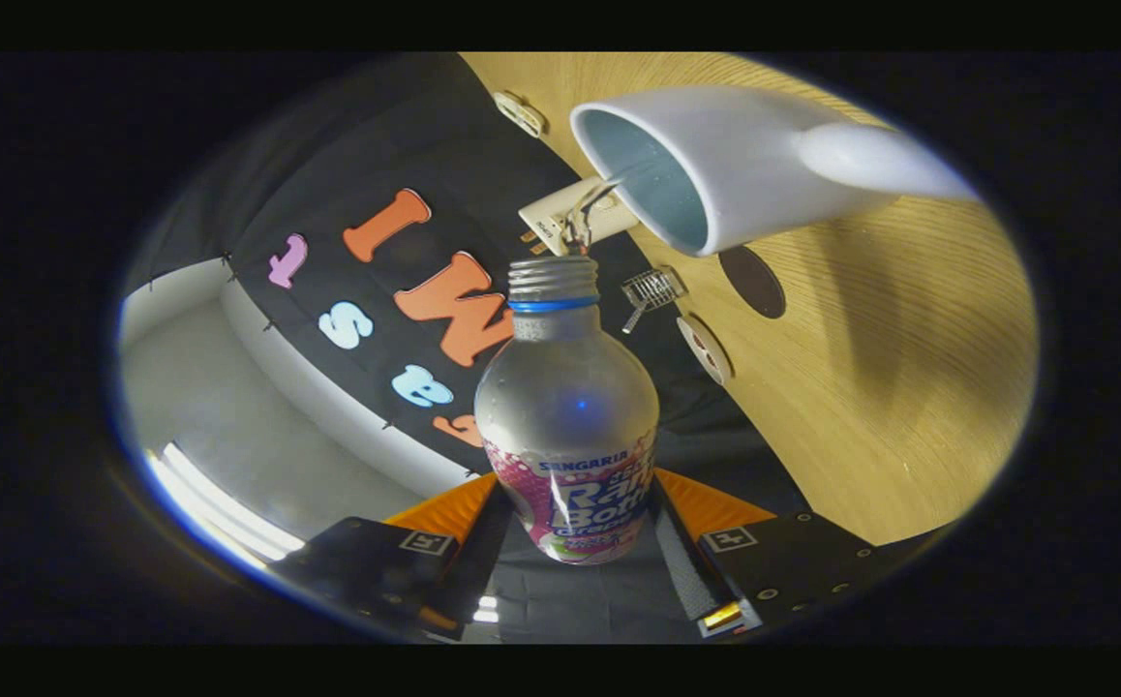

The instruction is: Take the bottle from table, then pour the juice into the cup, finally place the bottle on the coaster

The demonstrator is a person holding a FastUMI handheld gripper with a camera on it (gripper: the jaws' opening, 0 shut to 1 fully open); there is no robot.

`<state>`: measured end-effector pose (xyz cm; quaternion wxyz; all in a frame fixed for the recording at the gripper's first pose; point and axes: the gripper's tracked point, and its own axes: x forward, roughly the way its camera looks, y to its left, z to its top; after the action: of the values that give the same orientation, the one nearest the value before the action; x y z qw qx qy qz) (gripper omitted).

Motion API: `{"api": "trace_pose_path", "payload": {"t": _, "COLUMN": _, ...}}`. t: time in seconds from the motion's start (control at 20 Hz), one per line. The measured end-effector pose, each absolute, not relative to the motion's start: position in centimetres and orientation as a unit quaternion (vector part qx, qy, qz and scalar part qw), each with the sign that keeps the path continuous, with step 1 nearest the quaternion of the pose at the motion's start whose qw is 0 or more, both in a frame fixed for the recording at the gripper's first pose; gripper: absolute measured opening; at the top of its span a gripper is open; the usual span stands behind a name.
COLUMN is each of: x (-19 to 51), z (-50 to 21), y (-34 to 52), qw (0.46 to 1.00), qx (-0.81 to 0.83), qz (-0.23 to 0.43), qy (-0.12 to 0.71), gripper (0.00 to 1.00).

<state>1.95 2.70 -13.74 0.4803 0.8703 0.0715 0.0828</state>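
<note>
I have the gripper [575, 542] rolled over hard, its two fingers pinching the labelled lower body of the bottle [567, 426] from either side, so the bottle sits between them, tilted with its uncapped threaded neck aimed at the cup [715, 165]. The neck's mouth is just short of the cup's rim, near the lower lip of the opening, and the cup stands on the wooden table [890, 387]. To pour cleanly I judge I should bring the mouth over the opening before tipping further, then roll slowly. A dark round coaster [752, 282] lies just beside the cup
</note>
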Motion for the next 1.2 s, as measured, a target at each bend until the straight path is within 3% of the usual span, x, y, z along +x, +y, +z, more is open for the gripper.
{"api": "trace_pose_path", "payload": {"t": 1.2, "x": 2.0, "z": -11.7, "y": 1.7, "qw": 0.417, "qx": 0.902, "qz": 0.101, "qy": 0.053, "gripper": 0.78}}
